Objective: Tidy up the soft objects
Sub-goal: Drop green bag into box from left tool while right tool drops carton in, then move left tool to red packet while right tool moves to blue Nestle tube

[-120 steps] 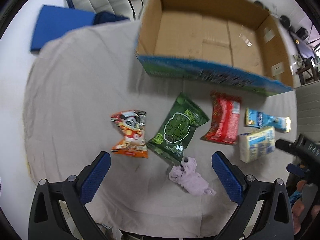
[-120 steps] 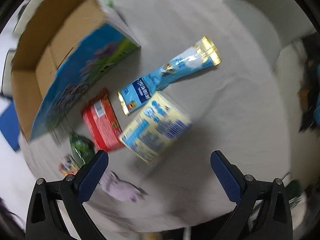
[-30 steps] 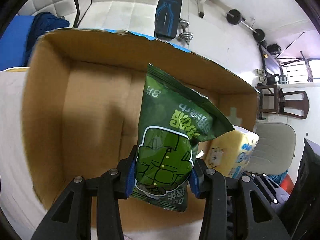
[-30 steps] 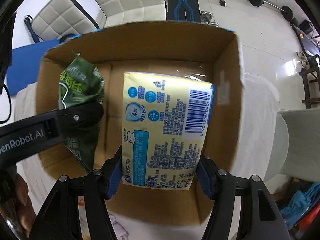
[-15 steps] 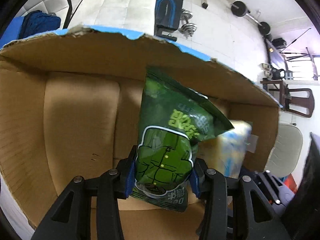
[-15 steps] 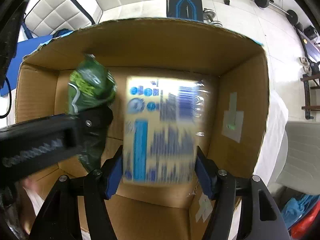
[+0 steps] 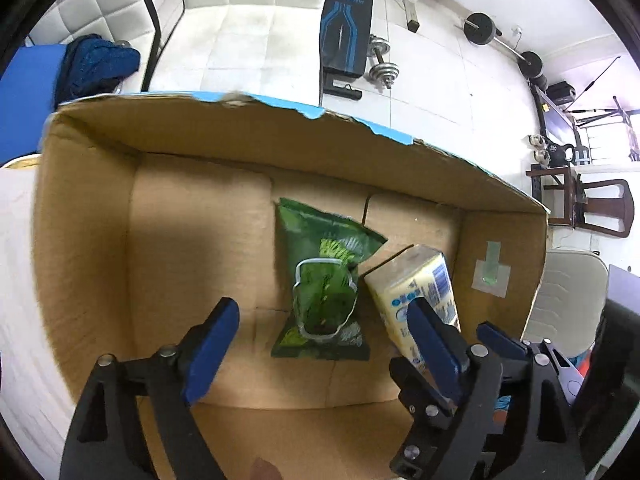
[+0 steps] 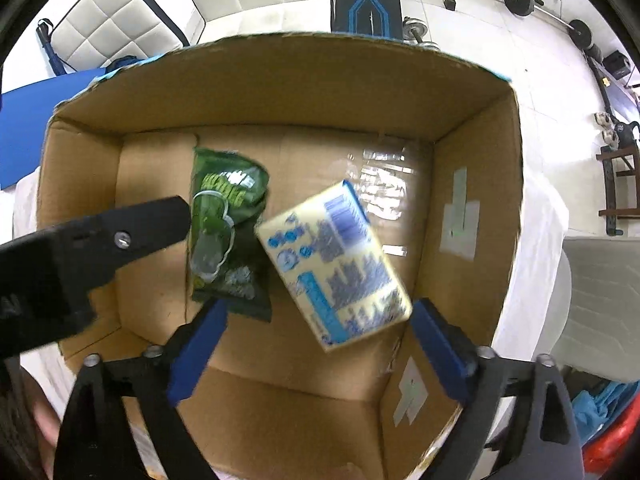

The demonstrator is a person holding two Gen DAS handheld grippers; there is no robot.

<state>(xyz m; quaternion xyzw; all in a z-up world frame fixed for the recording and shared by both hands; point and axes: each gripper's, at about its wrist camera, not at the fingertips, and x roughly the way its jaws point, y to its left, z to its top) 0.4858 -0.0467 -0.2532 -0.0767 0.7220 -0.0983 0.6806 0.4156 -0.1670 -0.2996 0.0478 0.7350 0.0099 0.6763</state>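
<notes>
Here both grippers hang over the open cardboard box (image 7: 92,216), and both are spread wide with nothing between the fingers. The left gripper (image 7: 324,356) has its blue pads apart above the box floor. The right gripper (image 8: 320,344) is spread in the same way.

The green snack bag (image 7: 324,280) is in the box, near the middle, with its long side pointing toward the far wall. In the right wrist view the same bag (image 8: 228,228) is seen left of centre, partly behind the black body of the left gripper. The yellow pack with blue print (image 8: 334,264) is just beside the bag on its right, tilted, and a little blurred. I cannot tell if it already rests on the floor of the box. In the left wrist view this pack (image 7: 416,292) is partly hidden behind the right blue pad.

The box stands on a worktop with a white cloth (image 8: 536,248). Behind it there is a white tiled floor, a blue-black weight bench (image 7: 346,24) and a dumbbell (image 7: 382,68).
</notes>
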